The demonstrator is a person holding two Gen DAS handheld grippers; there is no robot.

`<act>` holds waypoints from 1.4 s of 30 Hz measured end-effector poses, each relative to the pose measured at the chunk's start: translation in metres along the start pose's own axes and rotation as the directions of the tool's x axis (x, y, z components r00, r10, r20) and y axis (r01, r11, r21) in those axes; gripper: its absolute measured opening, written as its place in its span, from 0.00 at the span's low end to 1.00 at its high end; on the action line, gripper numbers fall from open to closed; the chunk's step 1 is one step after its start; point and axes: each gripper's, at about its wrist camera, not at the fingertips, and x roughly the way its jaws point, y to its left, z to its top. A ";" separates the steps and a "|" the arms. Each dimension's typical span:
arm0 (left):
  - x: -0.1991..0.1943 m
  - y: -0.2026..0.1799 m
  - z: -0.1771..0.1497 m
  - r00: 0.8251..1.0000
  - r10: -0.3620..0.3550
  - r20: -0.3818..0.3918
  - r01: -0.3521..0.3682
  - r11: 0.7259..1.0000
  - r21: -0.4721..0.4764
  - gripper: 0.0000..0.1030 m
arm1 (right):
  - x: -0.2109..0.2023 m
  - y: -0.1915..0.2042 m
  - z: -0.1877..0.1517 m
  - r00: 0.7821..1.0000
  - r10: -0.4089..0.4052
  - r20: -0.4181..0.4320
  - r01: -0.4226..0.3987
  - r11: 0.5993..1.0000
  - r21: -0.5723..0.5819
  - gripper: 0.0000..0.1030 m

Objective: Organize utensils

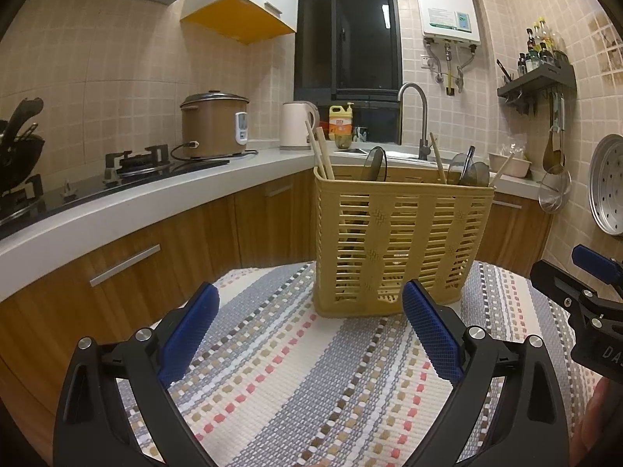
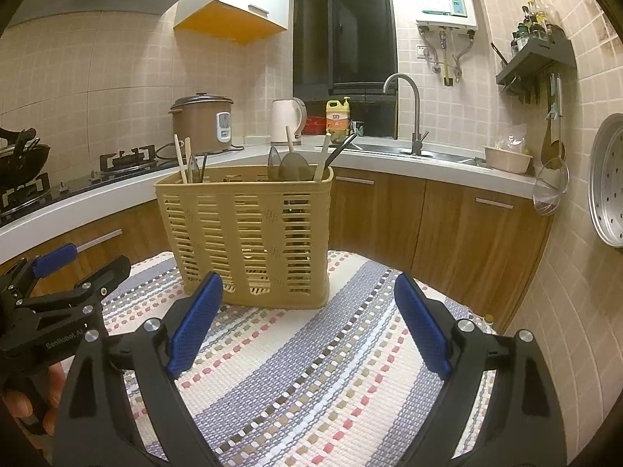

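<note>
On the striped woven mat [image 1: 296, 369], toward its far edge, stands the tan slotted utensil basket [image 1: 397, 241], upright, and everything else is placed here relative to it. Inside the basket, wooden chopsticks [image 1: 321, 155] lean at its left end as the left wrist camera sees it, while dark ladles or spoons [image 1: 467, 169] and another wooden handle [image 1: 438, 157] rise from its middle and right compartments; exactly which compartment each sits in cannot be told through the slats. Nearer the camera than the basket, the left gripper [image 1: 307, 311] hangs above the mat with its blue pads [image 1: 187, 334] spread wide and nothing between them, the right pad's tip overlapping the basket's lower front corner in the view, though contact cannot be judged. To the basket's right in that same view, the right gripper [image 2: 307, 299] shows at the frame edge; from its own camera it too has its jaws spread wide and empty, close before the basket's front face. Behind the basket runs a white countertop [image 1: 163, 198] carrying a brown rice cooker [image 1: 214, 124], a pale kettle [image 1: 298, 124], a yellow detergent bottle [image 1: 340, 122] and a curved steel faucet [image 1: 414, 116].
</note>
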 end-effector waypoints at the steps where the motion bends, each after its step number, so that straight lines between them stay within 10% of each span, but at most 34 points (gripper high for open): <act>1: 0.000 0.000 0.000 1.000 -0.001 -0.001 0.001 1.000 -0.002 0.90 | 0.000 0.000 0.000 1.000 0.001 -0.001 -0.001 1.000 0.000 0.83; 42: 0.000 0.003 0.001 1.000 -0.001 -0.006 0.001 1.000 -0.012 0.91 | 0.002 0.002 -0.002 1.000 0.011 -0.006 -0.011 1.000 0.004 0.87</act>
